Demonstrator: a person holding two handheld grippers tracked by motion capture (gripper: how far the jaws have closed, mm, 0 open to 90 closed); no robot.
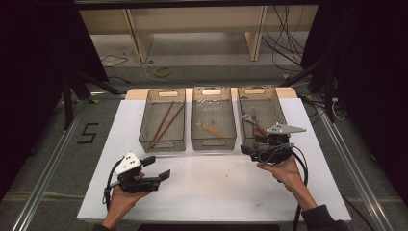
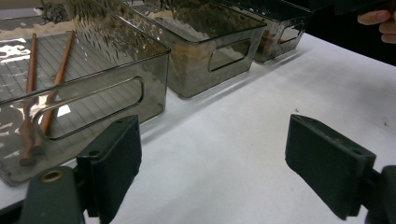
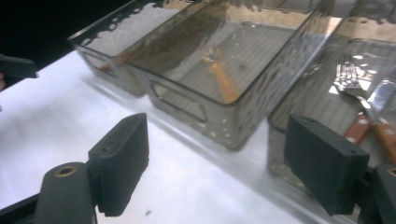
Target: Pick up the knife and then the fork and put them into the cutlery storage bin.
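Observation:
Three smoky clear bins stand in a row on the white table [image 1: 211, 187]. The left bin [image 1: 162, 143] holds two brown chopsticks [image 1: 166, 122], also visible in the left gripper view [image 2: 51, 95]. A small wooden-handled utensil [image 1: 210, 128] [image 3: 222, 77] lies in the middle bin [image 1: 213, 142]. Inside the right bin [image 1: 243, 130] are a fork [image 3: 348, 77] and a knife [image 3: 380, 95] with wooden handles. My left gripper [image 1: 157, 167] [image 2: 219, 163] is open above the table before the left bin. Open too, my right gripper [image 1: 252, 144] [image 3: 217, 168] hovers at the right bin's near end.
The table's front half is bare white surface. Metal rails run along both sides of the table, and a "5" is marked on the floor [image 1: 87, 133] at the left. Cables and wooden shelf legs lie beyond the bins.

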